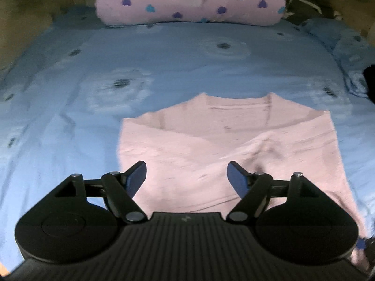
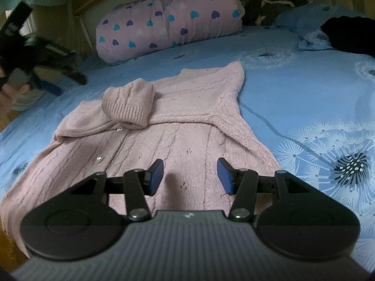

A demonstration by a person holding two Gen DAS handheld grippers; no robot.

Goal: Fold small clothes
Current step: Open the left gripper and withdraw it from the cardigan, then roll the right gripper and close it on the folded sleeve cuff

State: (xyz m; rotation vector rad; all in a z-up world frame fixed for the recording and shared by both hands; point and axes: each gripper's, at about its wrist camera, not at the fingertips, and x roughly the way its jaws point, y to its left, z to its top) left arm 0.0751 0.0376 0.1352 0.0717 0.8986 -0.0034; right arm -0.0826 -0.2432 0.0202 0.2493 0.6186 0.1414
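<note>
A pink knit cardigan (image 1: 234, 145) lies flat on the blue bedsheet (image 1: 70, 128), both sleeves folded across its chest. In the right wrist view the cardigan (image 2: 182, 140) shows its buttons and a ribbed cuff (image 2: 129, 107) resting on top. My left gripper (image 1: 187, 178) is open and empty above the cardigan's lower left part. My right gripper (image 2: 190, 175) is open and empty just above the cardigan's lower body. The left gripper also shows in the right wrist view (image 2: 44, 75), blurred, at the far left above the bed edge.
A rolled pink blanket with hearts (image 1: 189, 0) lies at the head of the bed, also in the right wrist view (image 2: 168, 21). A blue pillow (image 2: 304, 21) and a black garment (image 2: 349, 32) sit at the far right. The wooden bed frame (image 2: 79, 23) runs behind.
</note>
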